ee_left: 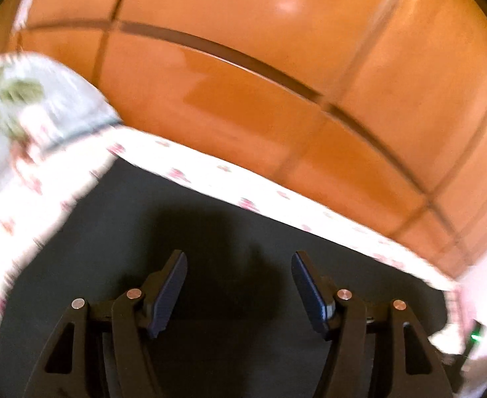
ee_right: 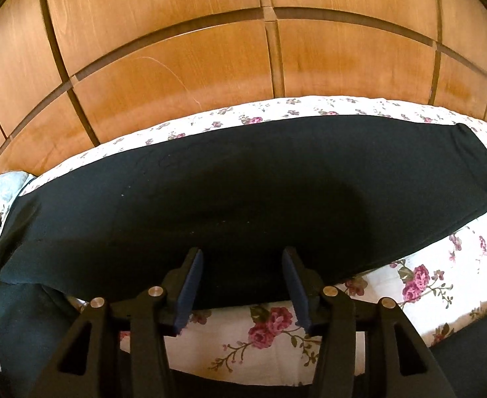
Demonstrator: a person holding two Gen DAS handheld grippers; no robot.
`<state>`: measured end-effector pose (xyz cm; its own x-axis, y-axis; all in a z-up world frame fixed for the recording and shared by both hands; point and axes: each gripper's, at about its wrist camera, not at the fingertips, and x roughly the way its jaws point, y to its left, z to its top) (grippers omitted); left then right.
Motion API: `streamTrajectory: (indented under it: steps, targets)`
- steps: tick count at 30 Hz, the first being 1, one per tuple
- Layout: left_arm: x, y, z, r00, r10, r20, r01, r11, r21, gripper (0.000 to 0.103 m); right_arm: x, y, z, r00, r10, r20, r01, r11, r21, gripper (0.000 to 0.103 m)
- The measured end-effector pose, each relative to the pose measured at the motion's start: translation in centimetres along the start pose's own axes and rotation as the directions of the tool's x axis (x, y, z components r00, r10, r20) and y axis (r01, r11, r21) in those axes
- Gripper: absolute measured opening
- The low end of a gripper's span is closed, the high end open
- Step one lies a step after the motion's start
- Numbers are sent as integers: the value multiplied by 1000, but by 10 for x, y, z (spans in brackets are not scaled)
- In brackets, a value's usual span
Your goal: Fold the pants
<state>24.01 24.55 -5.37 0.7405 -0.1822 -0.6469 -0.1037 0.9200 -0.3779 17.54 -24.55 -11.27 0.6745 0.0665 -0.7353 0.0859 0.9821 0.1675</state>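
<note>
Pants, left view: lower centre, my left gripper spread and empty above them. Right view: pants across mid-frame on floral sheet; right gripper parted, empty. Between folds, I judge; next, pinch the near edge.

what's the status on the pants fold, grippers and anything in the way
Left gripper open, empty, over dark cloth. Right gripper open, empty, at near edge of black pants. Pants flat on floral sheet. Nothing on them.
</note>
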Motion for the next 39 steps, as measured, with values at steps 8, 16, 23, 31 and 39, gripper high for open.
streamTrajectory:
  steps: [8,16,23,31,39]
  targets:
    - [35,68,58,966,259,-26,-259,966,-8,66,3,-3,1,1000,18,7,-18,1000,14,52]
    - [76,81,61,964,249,-91,-250,968,9,64,2,-2,1,1000,17,11,-17,1000,14,52]
    - [87,69,54,950,303,-77,-297,951,81,39,3,0,2,1000,12,12,-13,1000,10,52]
    - [58,52,54,961,276,-28,-270,953,133,10,4,0,2,1000,10,19,-10,1000,10,52]
    - [-25,36,40,993,63,98,-69,996,60,10,3,0,2,1000,14,20,-14,1000,13,52]
